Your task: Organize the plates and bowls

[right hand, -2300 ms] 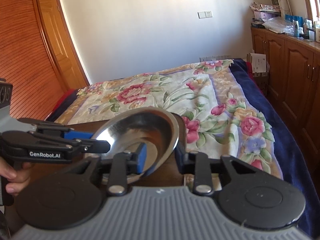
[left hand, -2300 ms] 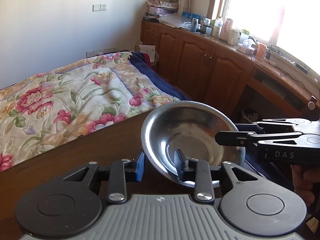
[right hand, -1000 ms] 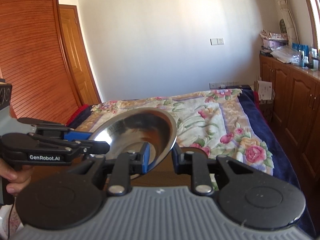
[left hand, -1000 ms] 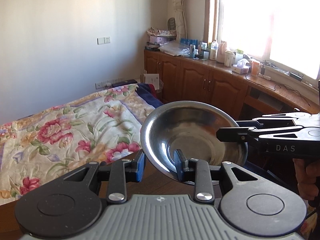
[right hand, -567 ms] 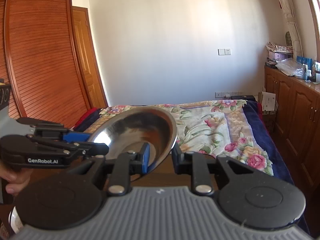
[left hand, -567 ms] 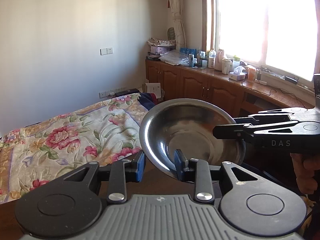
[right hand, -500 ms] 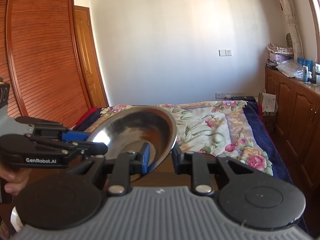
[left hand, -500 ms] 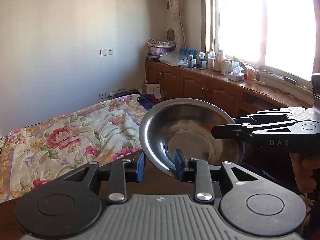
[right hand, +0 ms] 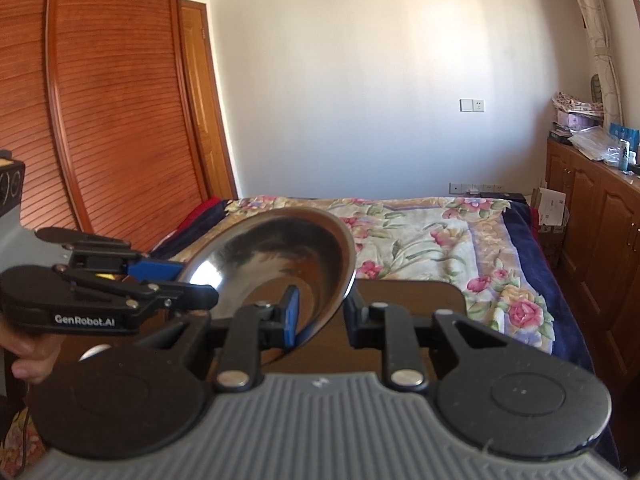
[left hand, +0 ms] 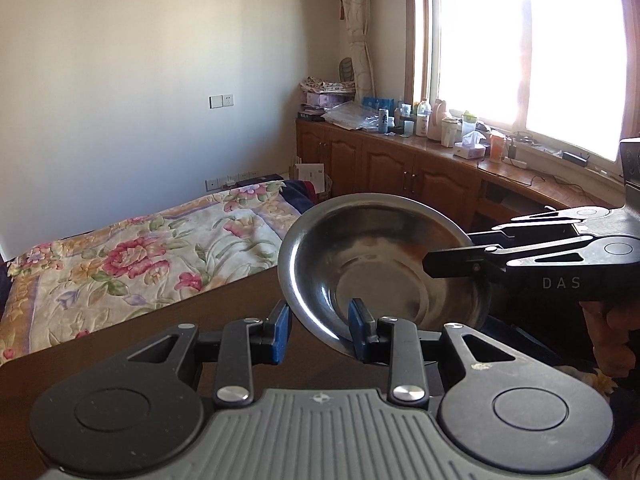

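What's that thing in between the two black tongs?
A shiny metal bowl. The left tongs pinch one side of its rim, the right tongs the opposite side. Both wrist views show it.

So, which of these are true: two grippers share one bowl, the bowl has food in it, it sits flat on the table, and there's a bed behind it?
1. The left gripper and the right gripper both clamp the rim of one steel bowl, from opposite sides. True.
2. The bowl has food in it. False: it is empty, and only bare metal shows inside.
3. The bowl sits flat on the table. False: it is held up and tilted above the dark wooden table.
4. A bed with a floral bedspread lies beyond the table. True.
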Demonstrator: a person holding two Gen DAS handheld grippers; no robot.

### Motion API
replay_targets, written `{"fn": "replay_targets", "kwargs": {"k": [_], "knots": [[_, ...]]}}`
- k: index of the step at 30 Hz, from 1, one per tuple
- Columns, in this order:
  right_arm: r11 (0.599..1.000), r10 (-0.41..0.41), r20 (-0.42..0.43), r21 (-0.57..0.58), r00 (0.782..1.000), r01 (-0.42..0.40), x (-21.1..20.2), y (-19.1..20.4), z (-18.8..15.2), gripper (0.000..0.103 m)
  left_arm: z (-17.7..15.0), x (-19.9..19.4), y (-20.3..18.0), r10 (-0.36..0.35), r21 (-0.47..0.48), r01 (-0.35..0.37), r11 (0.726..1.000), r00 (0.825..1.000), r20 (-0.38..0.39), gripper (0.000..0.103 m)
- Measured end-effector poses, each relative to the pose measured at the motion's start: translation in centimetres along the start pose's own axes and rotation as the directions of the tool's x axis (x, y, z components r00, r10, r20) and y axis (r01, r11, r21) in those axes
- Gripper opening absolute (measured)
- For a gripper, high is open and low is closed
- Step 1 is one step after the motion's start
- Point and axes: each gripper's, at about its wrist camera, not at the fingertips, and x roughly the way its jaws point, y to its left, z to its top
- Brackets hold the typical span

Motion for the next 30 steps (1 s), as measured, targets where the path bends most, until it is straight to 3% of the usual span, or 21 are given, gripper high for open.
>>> {"fn": "replay_targets", "kwargs": {"k": [12,30], "knots": [[1.0,0.03,-0.04,-0.002,0.999,-0.03,-1.5,2.6,-3.0,0.026,-4.2,-3.1,-0.8,0.002,-0.015,-0.003,1.0,1.0,-0.009,0.032],[0.998,0.059,-0.087,0.017,0.994,-0.058,-2.7,4.9,-7.5,0.026,-10.2,-4.6,-2.0,-0.002,-0.052,0.0,0.999,0.999,-0.043,0.032]]}}
